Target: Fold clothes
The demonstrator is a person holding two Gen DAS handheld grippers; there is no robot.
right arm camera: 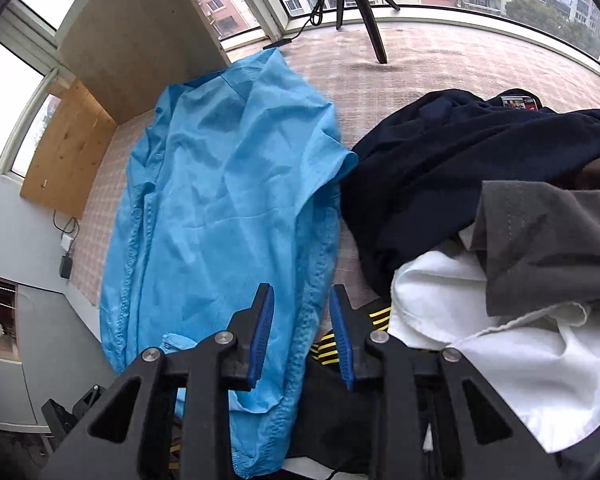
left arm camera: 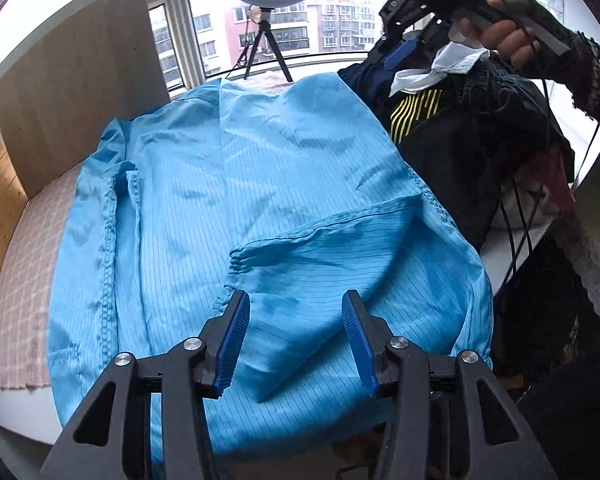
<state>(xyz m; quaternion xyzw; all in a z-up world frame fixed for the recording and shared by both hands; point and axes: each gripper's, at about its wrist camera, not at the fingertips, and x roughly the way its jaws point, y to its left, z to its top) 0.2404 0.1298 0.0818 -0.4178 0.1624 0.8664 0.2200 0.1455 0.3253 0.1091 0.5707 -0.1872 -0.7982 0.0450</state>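
A light blue striped jacket (left arm camera: 220, 200) lies spread flat on the checked cloth surface (left arm camera: 28, 280), with its right sleeve (left arm camera: 332, 256) folded across the body. My left gripper (left arm camera: 296, 308) is open and empty, just above the sleeve's cuff end. In the right wrist view the jacket (right arm camera: 228, 184) lies at left. My right gripper (right arm camera: 302, 304) is open and empty, held high above the jacket's right edge. It also shows in the left wrist view (left arm camera: 420, 20), raised at top right in a gloved hand.
A pile of dark, grey and white clothes (right arm camera: 480, 208) lies right of the jacket, with a black garment with yellow stripes (left arm camera: 416, 112). A ring light tripod (right arm camera: 360, 0) stands by the window. Wooden boards (left arm camera: 72, 80) stand at far left.
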